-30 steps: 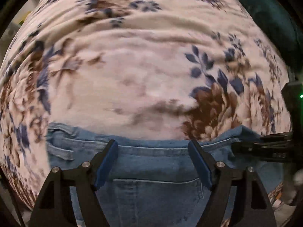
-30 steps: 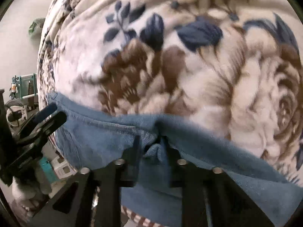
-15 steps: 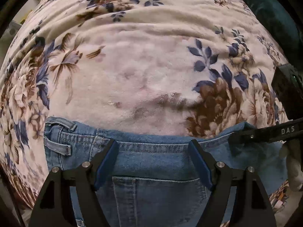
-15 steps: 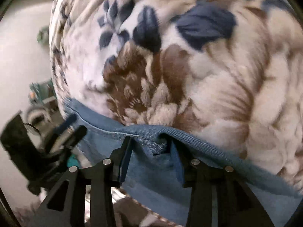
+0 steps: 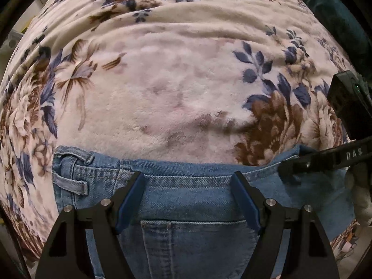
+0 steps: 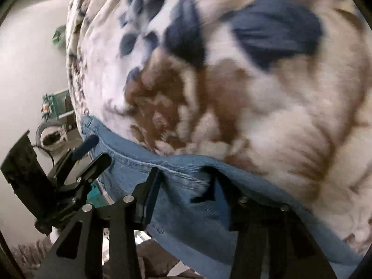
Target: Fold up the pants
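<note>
jeans (image 5: 186, 200): legs cut off by near picture edge, both views | floral blanket (image 6: 232, 81): smeared by motion blur in right wrist view | clutter (image 6: 53, 107) far left past blanket edge: too small to tell | right gripper (image 5: 286, 169): mostly cut off at right edge of left wrist view

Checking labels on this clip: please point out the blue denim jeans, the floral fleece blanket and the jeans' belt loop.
Blue denim jeans (image 5: 186, 200), left wrist view: waistband between the fingers.
Floral fleece blanket (image 5: 167, 97), left wrist view: pale middle patch.
Belt loop (image 5: 72, 184), left wrist view: middle of the strip, left of the fingers.
</note>
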`<act>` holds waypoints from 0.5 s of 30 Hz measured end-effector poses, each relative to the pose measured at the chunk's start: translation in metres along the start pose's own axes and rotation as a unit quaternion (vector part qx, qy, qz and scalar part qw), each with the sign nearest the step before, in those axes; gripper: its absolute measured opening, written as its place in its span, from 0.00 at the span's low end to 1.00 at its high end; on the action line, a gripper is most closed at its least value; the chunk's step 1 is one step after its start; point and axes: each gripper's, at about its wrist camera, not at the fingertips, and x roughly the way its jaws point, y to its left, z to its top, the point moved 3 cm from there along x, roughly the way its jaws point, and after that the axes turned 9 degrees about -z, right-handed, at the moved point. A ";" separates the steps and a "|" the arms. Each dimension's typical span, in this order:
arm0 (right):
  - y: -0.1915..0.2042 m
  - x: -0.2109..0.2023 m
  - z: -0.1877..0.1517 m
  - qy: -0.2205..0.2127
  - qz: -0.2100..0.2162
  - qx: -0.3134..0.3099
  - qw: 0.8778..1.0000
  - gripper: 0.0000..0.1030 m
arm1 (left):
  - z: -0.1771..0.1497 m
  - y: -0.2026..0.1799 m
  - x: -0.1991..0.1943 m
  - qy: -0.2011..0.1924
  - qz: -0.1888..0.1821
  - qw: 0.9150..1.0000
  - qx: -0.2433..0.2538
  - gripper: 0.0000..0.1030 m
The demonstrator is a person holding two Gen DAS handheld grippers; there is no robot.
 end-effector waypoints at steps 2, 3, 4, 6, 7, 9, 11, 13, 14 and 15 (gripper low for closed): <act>0.016 0.005 -0.002 -0.001 0.009 -0.034 0.999 0.74 | 0.000 -0.001 0.001 -0.001 0.000 1.000 -0.001 0.73; 0.020 0.006 -0.003 0.003 0.003 -0.043 0.999 0.74 | 0.000 -0.001 0.002 0.000 0.001 1.000 -0.001 0.73; 0.022 0.006 -0.004 0.007 0.011 -0.045 0.999 0.74 | 0.000 -0.002 0.002 0.001 -0.001 1.000 -0.002 0.73; 0.014 -0.011 -0.008 0.000 0.080 -0.028 0.996 0.69 | 0.001 -0.001 0.002 0.002 -0.006 1.000 -0.006 0.73; 0.008 -0.018 -0.008 -0.008 0.095 -0.020 0.995 0.56 | 0.001 0.000 0.001 0.001 -0.009 1.000 -0.008 0.73; -0.019 -0.033 -0.011 -0.030 0.087 0.009 0.996 0.47 | 0.001 0.001 0.002 0.001 -0.010 1.000 -0.007 0.73; -0.030 -0.032 -0.012 -0.030 0.047 0.010 0.998 0.47 | 0.002 0.003 0.003 0.002 -0.006 1.000 -0.003 0.73; -0.023 -0.022 -0.013 -0.014 0.042 -0.006 0.999 0.47 | 0.001 0.004 0.002 0.002 -0.001 1.000 0.001 0.73; -0.014 -0.015 -0.015 -0.003 0.040 -0.021 0.999 0.48 | 0.001 0.005 0.002 0.002 0.001 1.000 0.004 0.73; 0.000 -0.007 -0.018 0.004 0.018 -0.046 0.999 0.48 | 0.000 0.002 0.001 0.002 0.002 1.000 0.005 0.73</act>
